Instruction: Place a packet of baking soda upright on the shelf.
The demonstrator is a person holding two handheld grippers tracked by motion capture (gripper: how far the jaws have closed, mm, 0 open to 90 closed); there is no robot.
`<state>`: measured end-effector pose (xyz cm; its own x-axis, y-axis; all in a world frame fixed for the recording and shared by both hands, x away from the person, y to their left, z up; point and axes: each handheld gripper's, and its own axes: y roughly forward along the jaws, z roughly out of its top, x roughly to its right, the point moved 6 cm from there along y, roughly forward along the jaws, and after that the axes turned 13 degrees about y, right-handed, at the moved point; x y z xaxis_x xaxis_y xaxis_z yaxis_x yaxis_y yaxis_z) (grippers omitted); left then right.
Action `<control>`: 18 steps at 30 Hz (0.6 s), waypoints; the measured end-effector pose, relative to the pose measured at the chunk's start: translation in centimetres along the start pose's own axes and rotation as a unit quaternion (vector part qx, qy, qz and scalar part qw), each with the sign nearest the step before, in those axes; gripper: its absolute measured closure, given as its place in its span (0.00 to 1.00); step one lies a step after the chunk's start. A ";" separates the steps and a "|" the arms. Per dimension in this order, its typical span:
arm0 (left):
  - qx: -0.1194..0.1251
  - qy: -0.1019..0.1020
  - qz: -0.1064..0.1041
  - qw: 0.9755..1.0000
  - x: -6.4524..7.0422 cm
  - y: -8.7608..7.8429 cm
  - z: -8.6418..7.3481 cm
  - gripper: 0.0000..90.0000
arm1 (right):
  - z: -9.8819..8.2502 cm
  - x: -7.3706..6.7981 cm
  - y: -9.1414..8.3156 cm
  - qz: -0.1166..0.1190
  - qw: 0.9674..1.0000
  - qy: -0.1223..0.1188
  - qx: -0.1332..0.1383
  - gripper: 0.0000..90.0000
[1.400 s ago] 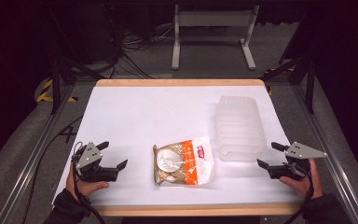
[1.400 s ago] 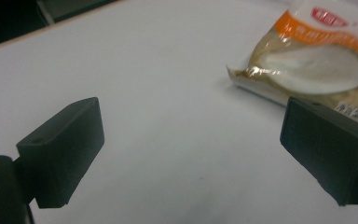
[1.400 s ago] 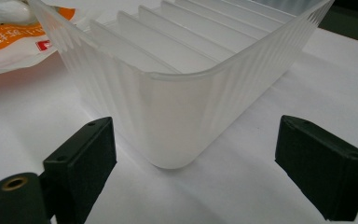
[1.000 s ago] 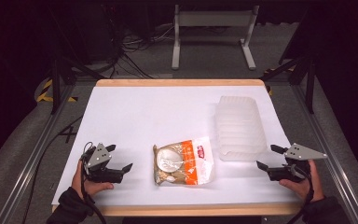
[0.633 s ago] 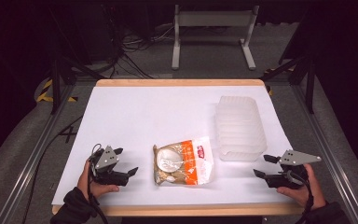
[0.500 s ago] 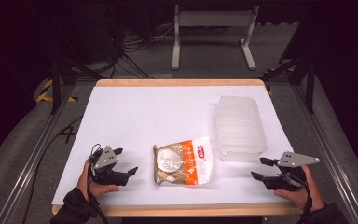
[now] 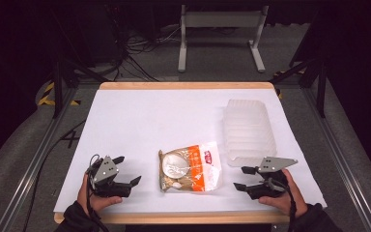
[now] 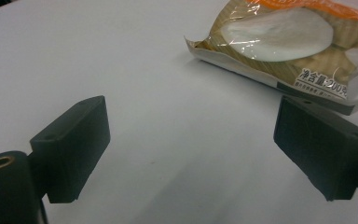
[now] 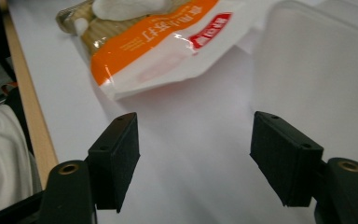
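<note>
A food packet [image 7: 189, 166], orange and clear with a white round inside, lies flat near the front middle of the white table [image 7: 164, 116]. My left gripper [image 7: 127, 170] rests to its left, open and empty, jaws pointing at the packet [image 8: 284, 42]. From the left gripper view its jaws [image 8: 196, 140] stand wide, a short way from the packet's edge. My right gripper [image 7: 242, 178] sits to the packet's right, open. Its jaws have just been closing a little, with nothing between them. Seen along the right gripper [image 9: 196, 154], the packet's sealed end [image 9: 158, 32] lies just ahead.
A clear ribbed plastic container [image 7: 249, 131] lies at the right of the table, just behind my right gripper and close beside it [image 9: 321, 70]. The table's wooden front edge [image 9: 32, 121] runs next to my right hand. Dark floor, cables and a metal stand surround the table.
My right gripper has slid left toward the packet and its jaws have narrowed a little. My left gripper has edged slightly right toward the packet. Packet and container have not moved.
</note>
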<state>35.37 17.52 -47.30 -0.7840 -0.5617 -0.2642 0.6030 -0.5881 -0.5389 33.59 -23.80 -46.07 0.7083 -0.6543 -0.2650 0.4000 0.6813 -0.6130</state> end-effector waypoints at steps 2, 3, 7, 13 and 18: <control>0.000 -0.006 0.003 1.000 0.0 -0.1 -0.2 0.12 | 0.3 -0.6 1.0 0.007 1.000 -0.004 -0.007 0.34; -0.001 -0.008 0.003 1.000 0.0 -0.2 -0.3 0.12 | 0.5 -0.8 1.6 0.007 1.000 -0.005 -0.010 0.33; -0.006 -0.007 0.008 1.000 0.3 -0.6 -0.5 0.12 | 1.1 -1.6 2.9 0.018 1.000 -0.002 -0.017 0.31; -0.001 -0.015 0.024 1.000 1.0 -1.6 -0.4 0.12 | 1.6 -2.0 4.7 0.033 0.999 0.010 -0.031 0.29; -0.006 -0.014 0.030 0.999 1.2 -2.0 -0.7 0.12 | 2.1 -1.8 5.9 0.021 0.999 0.011 -0.033 0.30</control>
<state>33.09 18.43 -47.10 -0.7415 -0.6123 -0.2742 0.6473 -0.5457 -0.5322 35.95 -17.92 -47.63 0.7108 -0.6326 -0.3076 0.3304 0.6863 -0.6479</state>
